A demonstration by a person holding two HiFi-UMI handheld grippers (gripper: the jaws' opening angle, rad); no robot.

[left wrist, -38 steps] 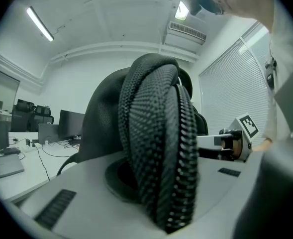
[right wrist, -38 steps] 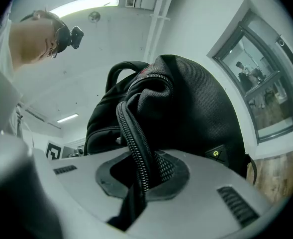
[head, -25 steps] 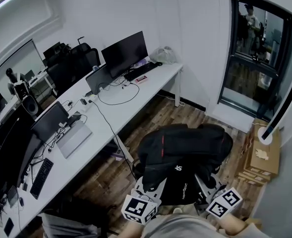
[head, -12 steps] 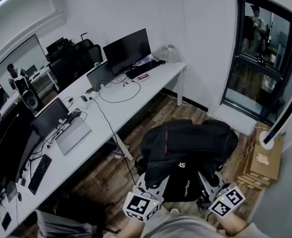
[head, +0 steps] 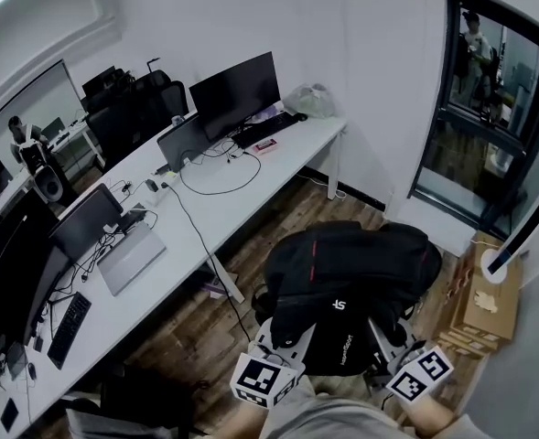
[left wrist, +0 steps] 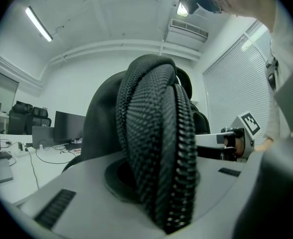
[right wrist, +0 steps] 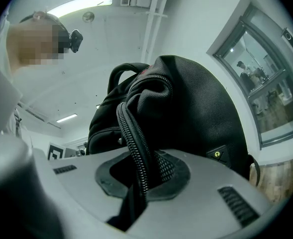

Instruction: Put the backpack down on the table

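**Office desk on the left, backpack up in the air**

White table loaded with monitors runs along one side, with wood floor next to it. The black backpack hangs over the floor, well apart from the table, carried between both tongs. The left gripper is clamped on a padded mesh-and-zip edge of the bag. The right gripper is pinched tight on a zipper seam.

Black backpack, red stripe and white logo, was held up in the air by its zippered edges, well apart from the long white table.
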